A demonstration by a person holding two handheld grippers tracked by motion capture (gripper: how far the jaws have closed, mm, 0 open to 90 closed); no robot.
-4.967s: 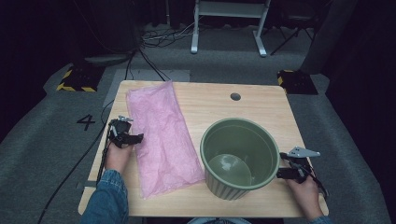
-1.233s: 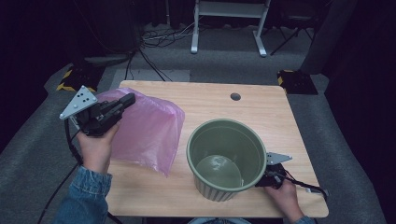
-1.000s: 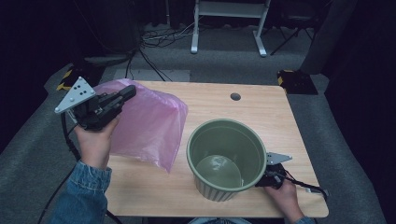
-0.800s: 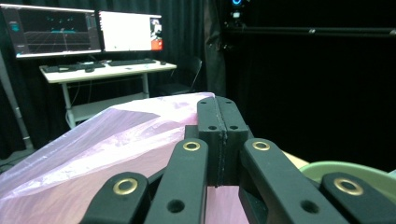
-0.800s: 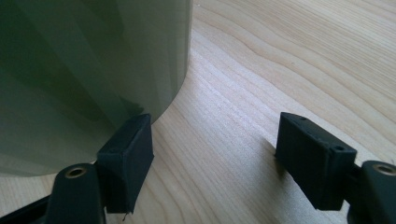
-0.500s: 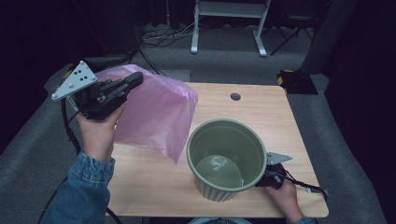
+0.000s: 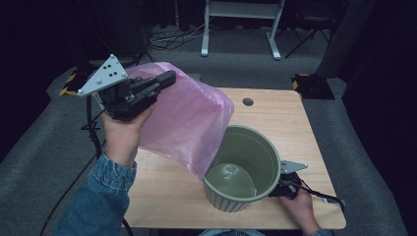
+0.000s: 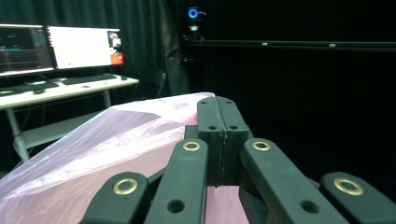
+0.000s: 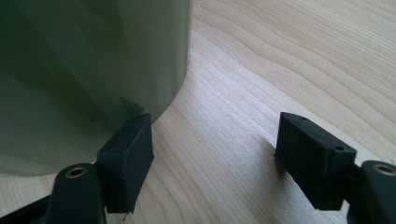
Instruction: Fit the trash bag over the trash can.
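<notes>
- The left hand-held gripper point(image 7: 164, 78) is raised above the tabletop's point(image 7: 290, 128) left edge, its jaws pressed together on the top edge of a pink plastic bag point(image 7: 189, 123); the left gripper view shows the film pinched at the jaw tips.
- The bag hangs off the tabletop, its lower corner dipping over the rim of a green ribbed bucket point(image 7: 246, 167).
- The bucket stands upright near the front right of the tabletop.
- The right hand-held gripper point(image 9: 215, 154) rests on the wood with jaws spread, one pad against the bucket's base wall, nothing between them.
</notes>
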